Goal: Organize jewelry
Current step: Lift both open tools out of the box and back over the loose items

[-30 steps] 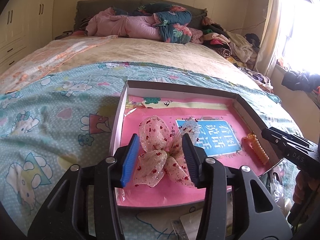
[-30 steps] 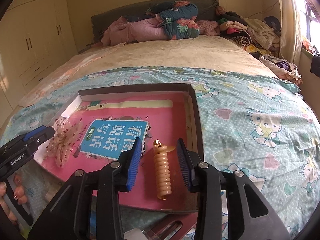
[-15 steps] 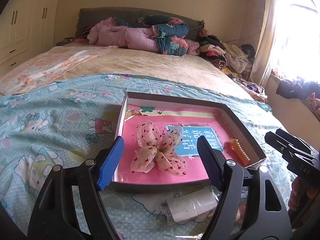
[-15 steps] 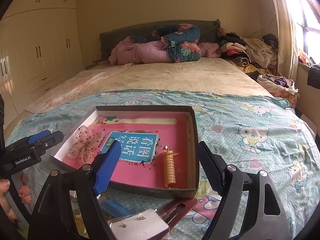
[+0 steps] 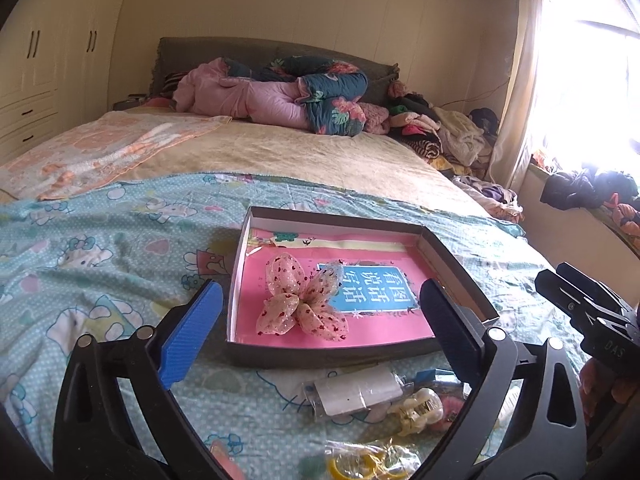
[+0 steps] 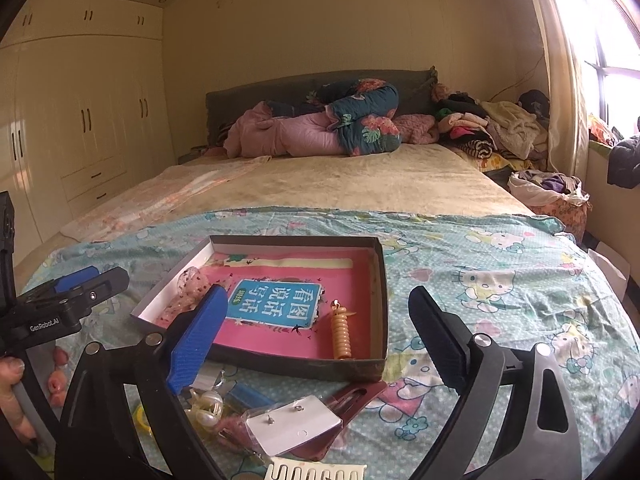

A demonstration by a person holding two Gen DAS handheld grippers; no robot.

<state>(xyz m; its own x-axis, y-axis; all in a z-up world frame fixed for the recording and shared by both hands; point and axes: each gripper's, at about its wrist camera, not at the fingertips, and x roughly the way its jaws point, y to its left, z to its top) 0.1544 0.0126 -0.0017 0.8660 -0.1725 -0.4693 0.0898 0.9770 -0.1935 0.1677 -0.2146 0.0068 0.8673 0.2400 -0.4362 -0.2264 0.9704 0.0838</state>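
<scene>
The left tongs stand wide and are opening yet, with nothing between the blue pads but air above the bed; the right tongs are likewise wide, opening, and empty; both hang over the near edge of the shallow box, which lies on the cartoon-print bedsheet. Inside the box, on its pink lining, the sheer bow with red specks rests at the left, and the orange spiral clip lies along the right wall, just beside it, so those two pieces look already sorted. What remains is the small heap on the sheet nearer than the box: a white earring card in its clear sleeve, a dark red snap clip under it, a cluster of pearly beads, a yellow ring in a bag, and a white comb edge at the very bottom. All of it should be light; the earring card is probably stiff enough to pinch by one free corner, though its plastic sleeve may slip, so a hold across the card's edge seems safer than on the film alone; the snap clip is hard and thin and is best taken across its width; the pearly piece looks rounded and slick, likely to squirt out unless gripped at its middle; the bow is soft and would crush, so its knot is the place to hold.
</scene>
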